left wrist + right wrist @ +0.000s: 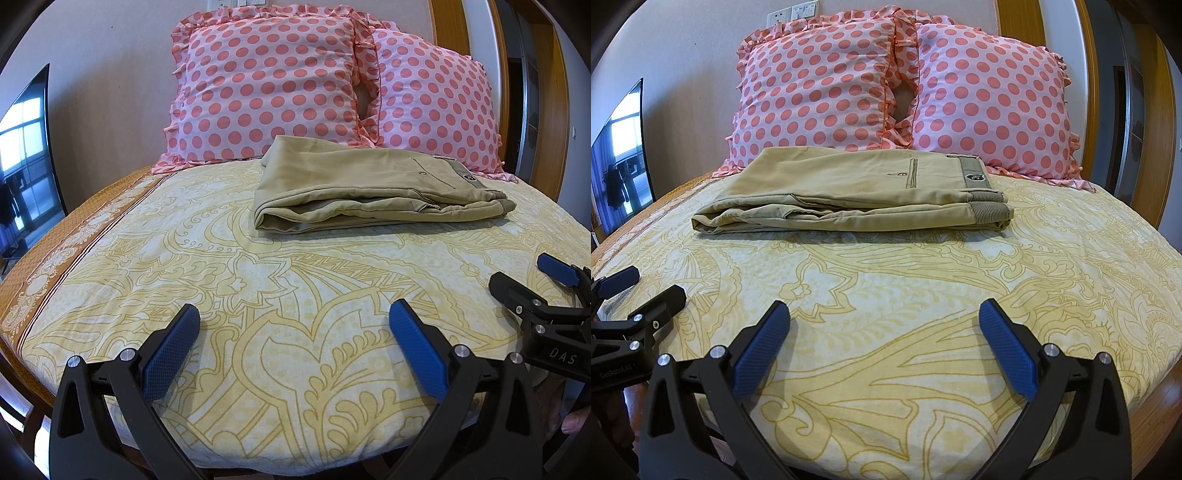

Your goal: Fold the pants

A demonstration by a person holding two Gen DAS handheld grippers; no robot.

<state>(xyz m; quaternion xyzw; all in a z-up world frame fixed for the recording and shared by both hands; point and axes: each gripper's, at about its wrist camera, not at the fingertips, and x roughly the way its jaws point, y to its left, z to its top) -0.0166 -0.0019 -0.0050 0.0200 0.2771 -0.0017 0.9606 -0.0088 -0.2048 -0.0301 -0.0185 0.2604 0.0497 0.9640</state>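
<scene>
Step in hand: judging by the neat stack, the folding looks finished or nearly so — what remains is at most a check and a light tidy of the pants [373, 192].
Doing it well: if any touch-up is needed, come in low and level over the bed [258, 295], press or pinch only the loose top layer near the fold, and avoid dragging the whole stack across the sheet.
Left gripper [294, 336]: fingers spread wide, nothing between them, held above the near part of the bed.
Right gripper [884, 334]: fingers likewise spread apart and empty — its partner shows at the left edge of this view.
Pants relative to left fingers: well ahead and off to the right, beyond the right fingertip line, not touching.
Pants relative to right fingers: well ahead, roughly centred but reaching further left; the waistband [982, 192] end lies ahead in line with the right finger, the rounded fold ahead-left.
Beyond the pants: two polka-dot pillows [827, 88] stand just behind the stack, the far edge close to or touching them.
Risk: the layered edges facing the fingers could slip open if nudged sideways.
</scene>
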